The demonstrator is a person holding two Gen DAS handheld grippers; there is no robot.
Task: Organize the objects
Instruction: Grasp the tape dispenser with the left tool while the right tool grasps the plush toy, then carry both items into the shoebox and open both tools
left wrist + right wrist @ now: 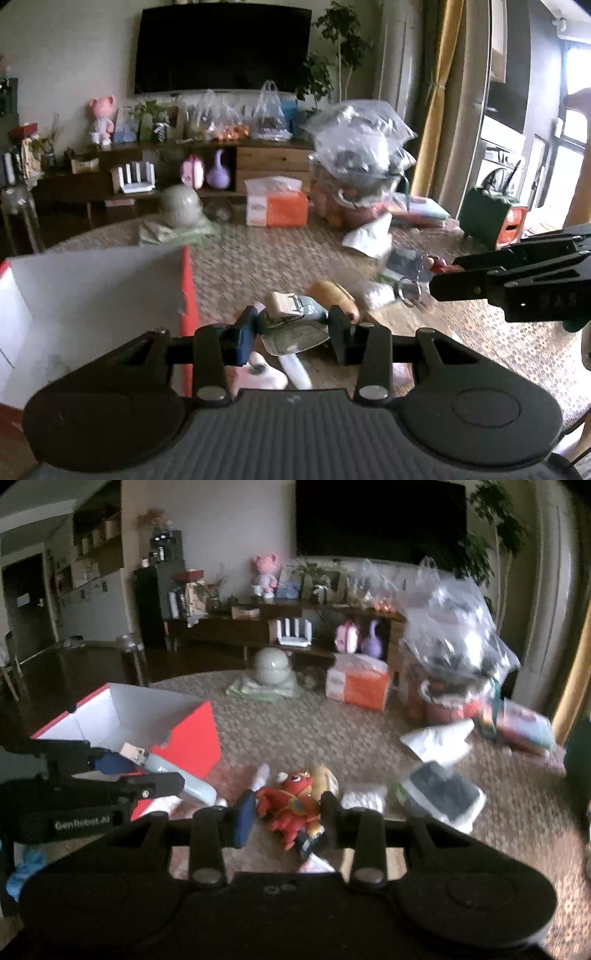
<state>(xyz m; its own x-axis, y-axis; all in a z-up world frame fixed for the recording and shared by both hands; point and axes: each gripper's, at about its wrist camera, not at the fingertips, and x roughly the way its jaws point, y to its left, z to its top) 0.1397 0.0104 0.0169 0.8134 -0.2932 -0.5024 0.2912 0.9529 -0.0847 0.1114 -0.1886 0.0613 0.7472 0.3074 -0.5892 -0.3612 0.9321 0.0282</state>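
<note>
We see the left hand-held gripper [291,330] clenched on a pale grey-blue object with a cream strap or clip [295,314], which we cannot identify for certain; its blue-padded finger presses one side and the black finger the other. The right hand-held gripper [288,810] is clamped on a red plush toy [291,805], held between its two fingers above the surface.

Going by size, the woven mat [280,254] covers the surface under everything. On its left stands a red box with a white inside [147,716], open at the top, and in the right wrist view the left gripper with its grey-blue load sits just at that box's near right corner. At the far right a heap of clear plastic bags [362,147] piles up, with an orange and white pack [277,206] to its left. Nearer, on the right, lies a white pouch [439,738] and a dark flat device in a white frame [443,794]. Just beyond the red toy we make out a tan soft object [325,779], partly hidden and blurred.
</note>
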